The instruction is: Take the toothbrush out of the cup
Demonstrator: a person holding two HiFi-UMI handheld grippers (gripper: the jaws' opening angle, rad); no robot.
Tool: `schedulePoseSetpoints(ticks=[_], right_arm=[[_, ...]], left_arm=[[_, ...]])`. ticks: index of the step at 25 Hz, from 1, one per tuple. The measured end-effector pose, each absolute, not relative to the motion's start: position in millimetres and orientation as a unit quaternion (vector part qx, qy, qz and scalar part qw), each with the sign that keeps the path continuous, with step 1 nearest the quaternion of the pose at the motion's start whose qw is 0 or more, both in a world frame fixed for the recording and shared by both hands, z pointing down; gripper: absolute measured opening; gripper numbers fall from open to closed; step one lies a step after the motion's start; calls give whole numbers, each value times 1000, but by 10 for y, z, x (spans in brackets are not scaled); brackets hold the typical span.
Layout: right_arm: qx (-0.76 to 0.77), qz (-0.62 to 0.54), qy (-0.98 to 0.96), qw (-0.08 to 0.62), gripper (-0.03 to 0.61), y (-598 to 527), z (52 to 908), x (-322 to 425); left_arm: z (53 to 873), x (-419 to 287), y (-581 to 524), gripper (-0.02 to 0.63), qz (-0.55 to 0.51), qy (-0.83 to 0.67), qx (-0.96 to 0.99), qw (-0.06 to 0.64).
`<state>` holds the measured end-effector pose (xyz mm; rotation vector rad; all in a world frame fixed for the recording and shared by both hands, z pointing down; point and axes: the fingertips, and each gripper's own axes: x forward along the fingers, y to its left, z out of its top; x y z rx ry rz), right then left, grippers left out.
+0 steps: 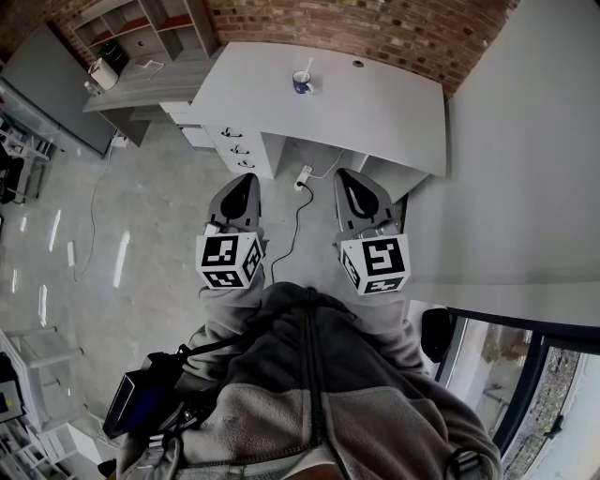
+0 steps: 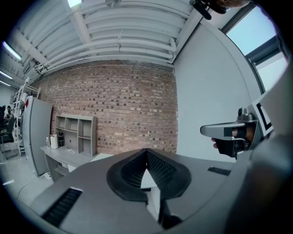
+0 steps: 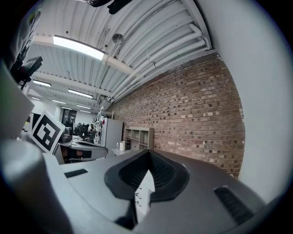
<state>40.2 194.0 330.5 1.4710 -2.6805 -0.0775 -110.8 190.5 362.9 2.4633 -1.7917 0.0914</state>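
A blue cup (image 1: 302, 85) with a white toothbrush (image 1: 307, 70) standing in it sits on the white desk (image 1: 375, 108), far ahead in the head view. Both grippers are held close to the person's body, well short of the desk and above the floor. My left gripper (image 1: 247, 180) is shut, jaws meeting at their tips with nothing between them (image 2: 146, 151). My right gripper (image 1: 349, 178) is likewise shut and empty (image 3: 149, 154). Neither gripper view clearly shows the cup.
The desk has a drawer unit (image 1: 234, 145) under its left side. A grey shelf unit (image 1: 141, 28) stands at the back left against the brick wall (image 1: 375, 28). A power strip (image 1: 303, 175) with a cable lies on the floor. A window (image 1: 506, 366) is at the right.
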Motion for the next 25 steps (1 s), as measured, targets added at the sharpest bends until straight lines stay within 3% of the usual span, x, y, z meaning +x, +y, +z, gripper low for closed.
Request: schedulePoseSetpoints(ticks=[18, 25], right_arm=[[446, 3, -894, 38, 0, 1892, 3679, 412], [455, 1, -889, 42, 0, 1356, 3763, 365]], left_arm=[[3898, -1164, 1907, 5, 41, -615, 786, 57], [3997, -1235, 1295, 5, 36, -605, 793, 62]])
